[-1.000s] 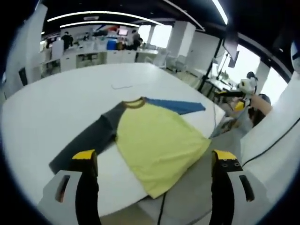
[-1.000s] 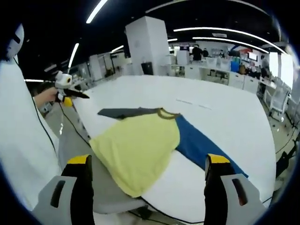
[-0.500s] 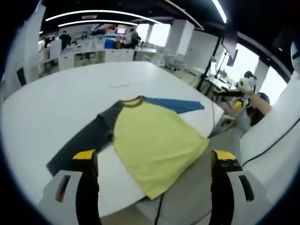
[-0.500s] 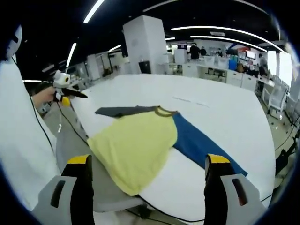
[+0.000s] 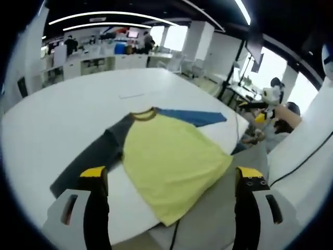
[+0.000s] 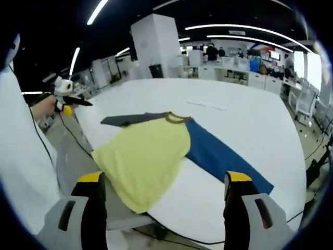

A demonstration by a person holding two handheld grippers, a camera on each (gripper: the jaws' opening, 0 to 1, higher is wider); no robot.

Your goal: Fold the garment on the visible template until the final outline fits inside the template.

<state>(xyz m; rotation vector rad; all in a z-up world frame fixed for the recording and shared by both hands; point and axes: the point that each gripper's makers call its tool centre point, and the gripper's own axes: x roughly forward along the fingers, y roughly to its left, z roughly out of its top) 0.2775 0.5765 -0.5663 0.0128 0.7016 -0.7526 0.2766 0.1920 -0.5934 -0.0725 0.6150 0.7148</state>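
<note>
A T-shirt with a yellow body [image 5: 169,159] [image 6: 143,156], a dark grey sleeve [image 5: 91,159] [image 6: 125,120] and a blue sleeve [image 5: 195,117] [image 6: 221,159] lies spread flat on a white table [image 5: 62,114] [image 6: 244,125]. Its hem hangs over the near table edge. My left gripper [image 5: 169,182] is open, held above and short of the shirt with nothing between its fingers. My right gripper [image 6: 164,187] is also open and hovers near the hem. I cannot make out a template outline on the table.
A faint thin line [image 5: 132,95] [image 6: 205,105] lies on the table beyond the collar. A person's hand holding another gripper [image 5: 263,99] [image 6: 62,94] is beside the table. Grey floor [image 5: 218,208] lies below the near table edge. Desks and people fill the office background.
Both views have shifted slightly as the hands moved; the shirt sits a little lower and nearer in each. The shirt itself has not moved and both grippers stay open.
</note>
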